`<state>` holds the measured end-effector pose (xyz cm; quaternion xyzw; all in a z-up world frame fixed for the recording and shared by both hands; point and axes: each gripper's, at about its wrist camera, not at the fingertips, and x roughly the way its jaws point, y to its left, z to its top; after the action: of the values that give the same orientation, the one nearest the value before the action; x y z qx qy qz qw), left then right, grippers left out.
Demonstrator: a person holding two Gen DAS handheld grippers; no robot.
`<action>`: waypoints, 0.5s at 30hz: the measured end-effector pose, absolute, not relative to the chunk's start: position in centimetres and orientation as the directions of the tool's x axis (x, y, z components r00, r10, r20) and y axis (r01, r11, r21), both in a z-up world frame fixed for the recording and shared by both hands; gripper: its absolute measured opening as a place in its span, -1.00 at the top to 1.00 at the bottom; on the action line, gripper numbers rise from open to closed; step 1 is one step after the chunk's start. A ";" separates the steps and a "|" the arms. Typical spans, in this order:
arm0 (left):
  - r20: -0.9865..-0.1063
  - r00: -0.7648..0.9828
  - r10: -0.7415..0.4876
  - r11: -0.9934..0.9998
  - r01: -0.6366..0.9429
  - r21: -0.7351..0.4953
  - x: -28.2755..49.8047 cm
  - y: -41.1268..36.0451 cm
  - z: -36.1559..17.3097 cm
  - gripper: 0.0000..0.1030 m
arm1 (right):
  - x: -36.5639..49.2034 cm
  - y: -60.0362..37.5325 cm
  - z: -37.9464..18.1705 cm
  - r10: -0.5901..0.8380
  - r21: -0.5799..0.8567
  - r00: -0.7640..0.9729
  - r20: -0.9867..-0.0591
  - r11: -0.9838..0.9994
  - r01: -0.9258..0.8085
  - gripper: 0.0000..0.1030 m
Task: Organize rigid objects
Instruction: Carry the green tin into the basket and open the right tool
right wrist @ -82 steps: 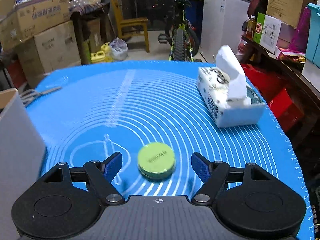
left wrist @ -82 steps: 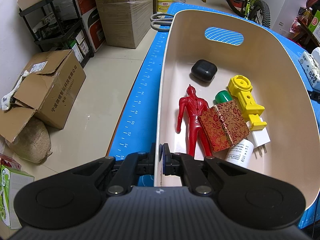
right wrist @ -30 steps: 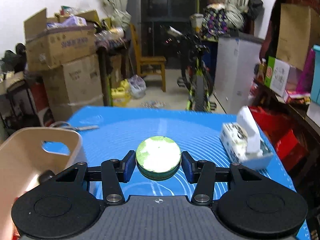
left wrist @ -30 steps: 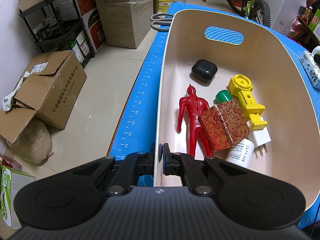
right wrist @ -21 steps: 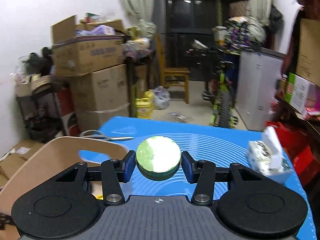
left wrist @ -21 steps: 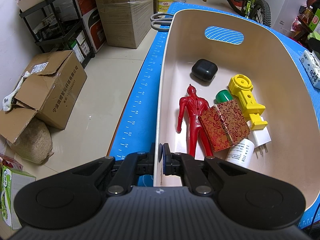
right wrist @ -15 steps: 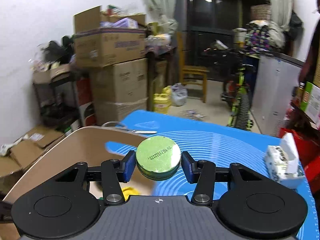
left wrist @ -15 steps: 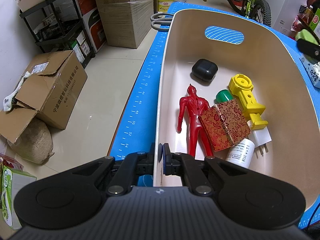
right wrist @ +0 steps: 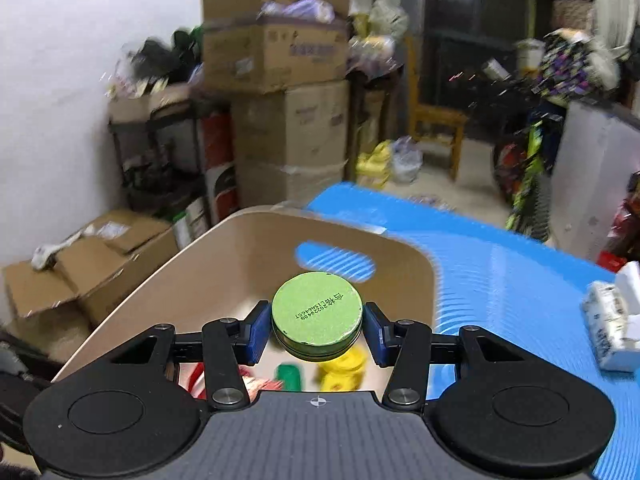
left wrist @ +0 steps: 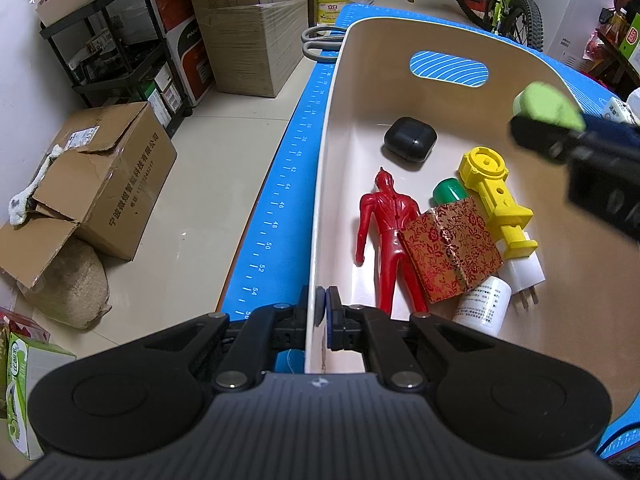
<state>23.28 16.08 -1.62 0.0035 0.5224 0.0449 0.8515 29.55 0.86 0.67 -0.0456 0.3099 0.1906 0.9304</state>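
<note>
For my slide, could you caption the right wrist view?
Right claw carries a green tin over the beige bin.

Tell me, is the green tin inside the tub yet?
Not yet. The right gripper holds the green tin above the tub.

The tin [right wrist: 317,316] has a light green lid with dark printed characters and a darker green side. The right hand-held gripper [right wrist: 317,330] is black with blue pads [right wrist: 256,332]. The bin [left wrist: 400,92] is beige inside, with a handle slot that shows blue with thin white stripes. The mat [left wrist: 276,200] on the surface is bright blue with white ruler marks and white curved lines. Inside the bin lie a glossy red figure [left wrist: 386,232], a red box [left wrist: 452,254] with a gold floral pattern, a yellow toy [left wrist: 494,192], a green cap [left wrist: 448,192], a black case [left wrist: 410,140], a white plug [left wrist: 524,276] and a white bottle [left wrist: 482,306] with dark print.
</note>
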 end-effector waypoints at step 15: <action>-0.889 0.451 0.081 0.996 -0.073 0.053 23.3 16.0 -1.6 0.84 | 29.8 4.1 -2.3 0.284 -0.017 0.586 -0.759 0.891 -0.453 -0.05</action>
<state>23.29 16.02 -1.65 0.0036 0.5220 0.0453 0.8517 29.76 4.06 -2.27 -0.1048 0.4045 0.2083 0.8843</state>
